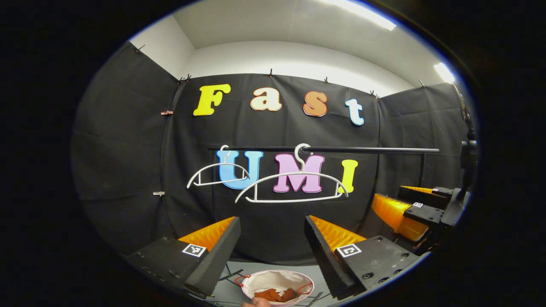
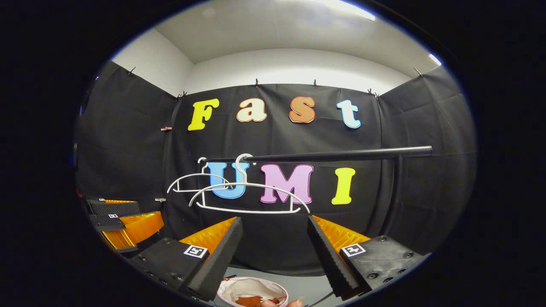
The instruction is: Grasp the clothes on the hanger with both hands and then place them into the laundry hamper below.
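bright ceiling strips (image 1: 362, 10) | sharp focus | fisheye-bent edges

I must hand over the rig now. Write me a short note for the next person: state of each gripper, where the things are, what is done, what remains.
Left gripper: open, holds nothing, raised and facing the rail.
Right gripper: open, holds nothing, beside the left one at similar height.
Rail: two white hangers hang on it, the nearer hanger and the farther hanger, both bare.
Laundry hamper: on the floor below the grippers, with a reddish-brown garment inside.
Done: the garment appears to be off its hanger and in the hamper.
Left: seemingly nothing to move; no clothes are visible on the hangers.
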